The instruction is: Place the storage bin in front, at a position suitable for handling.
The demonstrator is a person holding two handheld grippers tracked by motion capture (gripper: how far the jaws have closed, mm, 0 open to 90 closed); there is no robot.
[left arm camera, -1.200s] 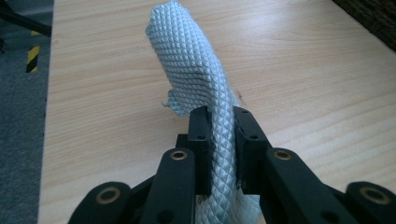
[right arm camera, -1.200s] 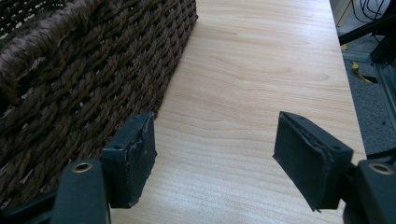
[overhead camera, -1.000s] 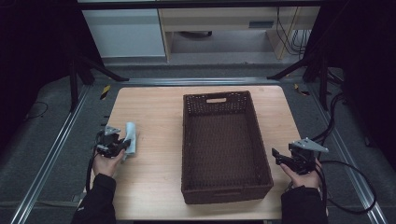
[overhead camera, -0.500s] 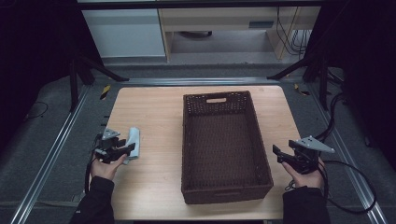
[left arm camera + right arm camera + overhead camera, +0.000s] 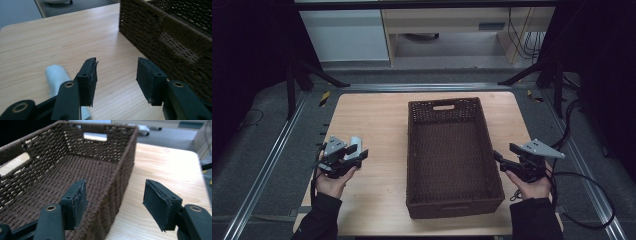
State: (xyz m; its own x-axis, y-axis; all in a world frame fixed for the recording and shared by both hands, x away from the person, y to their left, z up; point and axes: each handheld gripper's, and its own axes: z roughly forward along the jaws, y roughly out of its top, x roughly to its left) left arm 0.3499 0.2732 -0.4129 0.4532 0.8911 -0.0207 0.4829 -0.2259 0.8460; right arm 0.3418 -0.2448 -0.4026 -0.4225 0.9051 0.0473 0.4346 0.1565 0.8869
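Beside the basket [image 5: 454,155], my left gripper [image 5: 116,75], jaws just opened and empty, should clear the roll [image 5: 56,77] by lifting straight.

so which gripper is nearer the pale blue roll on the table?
Left. The left gripper hovers right beside the roll, jaws open. The right gripper is across the basket, at its right wall.

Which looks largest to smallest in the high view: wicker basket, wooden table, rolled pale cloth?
1. wooden table, widest by far.
2. wicker basket, covering about a third of the tabletop.
3. rolled pale cloth, smallest, partly hidden behind the left gripper, so its full length is unsure.
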